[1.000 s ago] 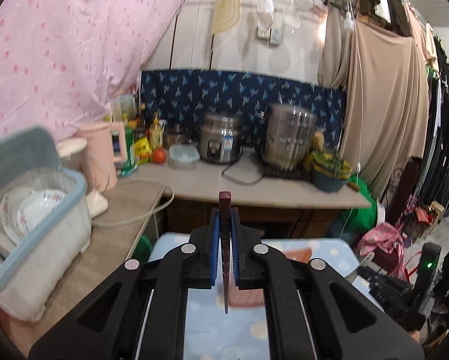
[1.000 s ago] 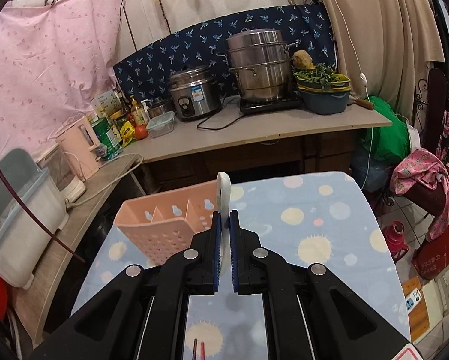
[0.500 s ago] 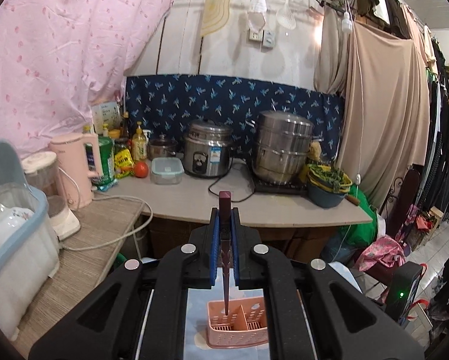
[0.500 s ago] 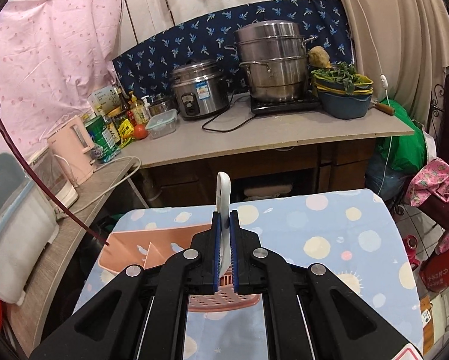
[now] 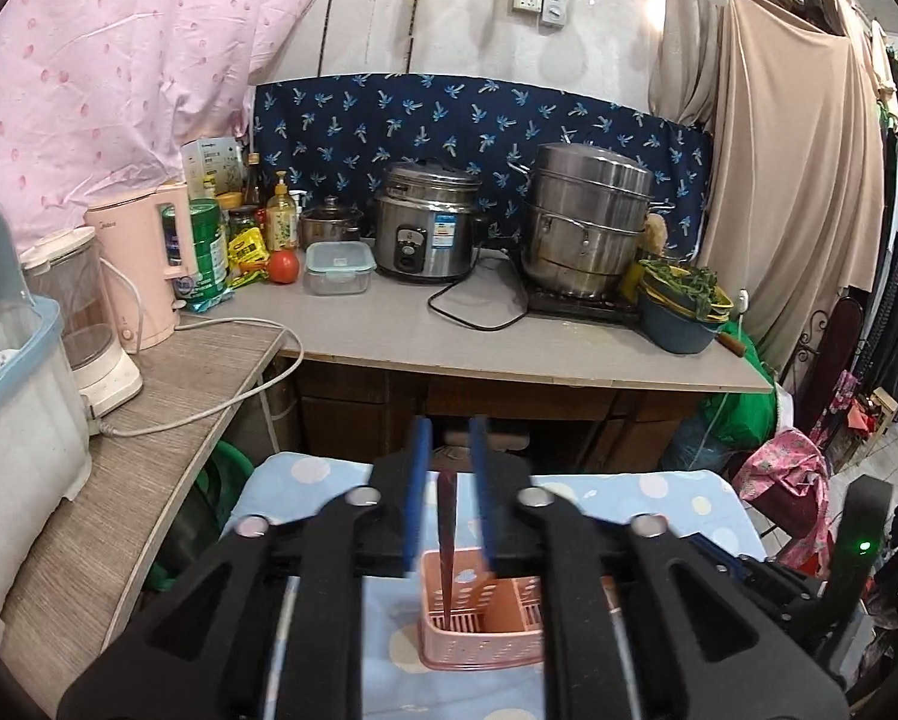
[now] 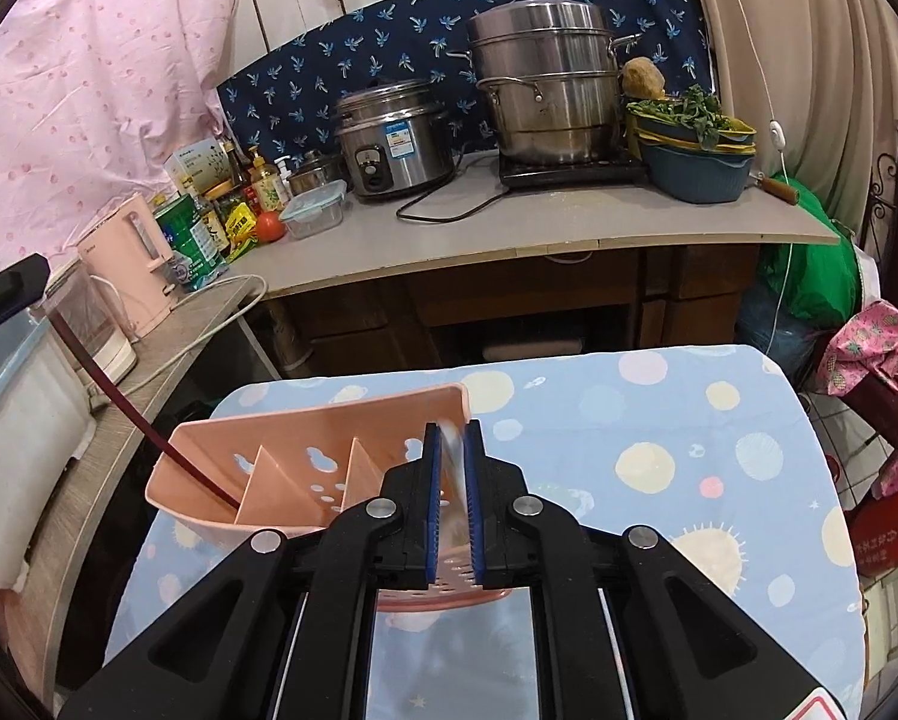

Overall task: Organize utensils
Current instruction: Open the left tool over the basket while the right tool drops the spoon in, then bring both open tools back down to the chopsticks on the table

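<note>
Left wrist view: left tool point(image 5: 447, 480) spread apart, dark red chopstick point(image 5: 446, 540) standing loose between fingers, tip down in left compartment of pink utensil basket point(image 5: 484, 630) on dotted blue tabletop point(image 5: 676, 498).

Right wrist view: right tool point(image 6: 451, 474) parted, blurred white spoon point(image 6: 452, 456) in gap, contact unclear, over basket's right end. Chopstick leans in leftmost compartment.

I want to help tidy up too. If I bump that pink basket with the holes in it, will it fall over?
Probably it would slide or tip easily. The pink basket looks like thin plastic full of holes, so likely light. It sits on a smooth dotted cloth, which may let it slip. The dark red chopstick leans in one end compartment, which might pull it that way.
</note>
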The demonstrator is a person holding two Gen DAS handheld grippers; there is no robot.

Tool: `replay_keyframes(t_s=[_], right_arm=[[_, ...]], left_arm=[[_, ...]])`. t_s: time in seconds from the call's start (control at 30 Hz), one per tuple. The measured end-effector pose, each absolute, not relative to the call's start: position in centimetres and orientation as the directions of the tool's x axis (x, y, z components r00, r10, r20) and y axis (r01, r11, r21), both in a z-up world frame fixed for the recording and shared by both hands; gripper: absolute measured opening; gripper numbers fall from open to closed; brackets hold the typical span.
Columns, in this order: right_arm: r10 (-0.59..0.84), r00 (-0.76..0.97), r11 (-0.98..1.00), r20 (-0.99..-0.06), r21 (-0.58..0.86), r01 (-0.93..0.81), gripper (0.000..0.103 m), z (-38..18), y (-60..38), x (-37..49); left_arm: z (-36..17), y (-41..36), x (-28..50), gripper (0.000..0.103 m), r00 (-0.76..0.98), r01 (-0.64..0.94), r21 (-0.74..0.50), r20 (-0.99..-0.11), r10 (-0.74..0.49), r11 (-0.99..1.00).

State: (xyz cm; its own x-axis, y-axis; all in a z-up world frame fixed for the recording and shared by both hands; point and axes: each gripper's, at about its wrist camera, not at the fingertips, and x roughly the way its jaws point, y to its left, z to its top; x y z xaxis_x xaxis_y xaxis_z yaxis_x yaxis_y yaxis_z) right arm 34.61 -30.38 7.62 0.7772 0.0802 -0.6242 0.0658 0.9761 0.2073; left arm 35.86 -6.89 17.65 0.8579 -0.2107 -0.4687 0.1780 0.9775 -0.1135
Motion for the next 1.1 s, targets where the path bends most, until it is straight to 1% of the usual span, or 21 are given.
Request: replay_keyframes(t_s=[0.03,0.07,0.2,0.33,0.43,0.57,0.7,0.77,0.9,1.0,1.1], right_arm=[[0.081,0.779,0.976,-0.622,0.207,0.065,0.011,7.8,-30.4,34.4],[0.083,0.781,0.976,-0.619,0.209,0.062,0.011,8.0,-30.4,34.2],[0.087,0.794,0.976,-0.602,0.209,0.052,0.023,8.8,-30.3,32.8],[0.098,0.800,0.975,-0.592,0.220,0.043,0.027,9.6,-30.1,31.0],[0.108,0.801,0.973,-0.589,0.227,0.036,0.032,10.0,-30.1,29.1],[0.103,0.794,0.973,-0.599,0.228,0.045,0.033,10.2,-30.0,25.7],[0.099,0.780,0.972,-0.617,0.229,0.058,0.039,9.3,-29.9,21.0],[0.094,0.765,0.970,-0.637,0.232,0.074,0.040,8.4,-30.0,18.5],[0.063,0.728,0.973,-0.683,0.203,0.107,0.040,6.2,-29.8,14.0],[0.060,0.701,0.974,-0.711,0.194,0.113,0.040,4.5,-29.3,11.0],[0.028,0.684,0.983,-0.729,0.142,0.112,0.040,2.7,-28.1,7.9]], left_arm=[[17.5,-6.7,35.8,0.041,0.859,0.171,-0.116,-0.469,-0.206,0.978],[17.5,-6.5,35.6,0.046,0.862,0.165,-0.118,-0.465,-0.202,0.979],[17.4,-5.9,34.7,0.049,0.865,0.155,-0.102,-0.466,-0.185,0.983],[17.4,-5.2,33.5,0.053,0.865,0.150,-0.090,-0.471,-0.175,0.985],[17.3,-4.4,32.2,0.054,0.857,0.147,-0.092,-0.486,-0.173,0.985],[16.5,-3.3,29.6,0.054,0.843,0.138,-0.079,-0.514,-0.159,0.987],[14.9,-1.8,26.1,0.054,0.834,0.135,-0.066,-0.532,-0.150,0.989],[13.7,-1.0,24.2,0.054,0.824,0.129,-0.064,-0.548,-0.143,0.990],[10.4,1.1,20.6,0.054,0.781,0.113,-0.086,-0.608,-0.142,0.990],[8.3,2.1,18.0,0.054,0.765,0.097,-0.074,-0.632,-0.122,0.993],[6.1,2.9,15.1,0.054,0.750,0.100,-0.058,-0.651,-0.114,0.993]])
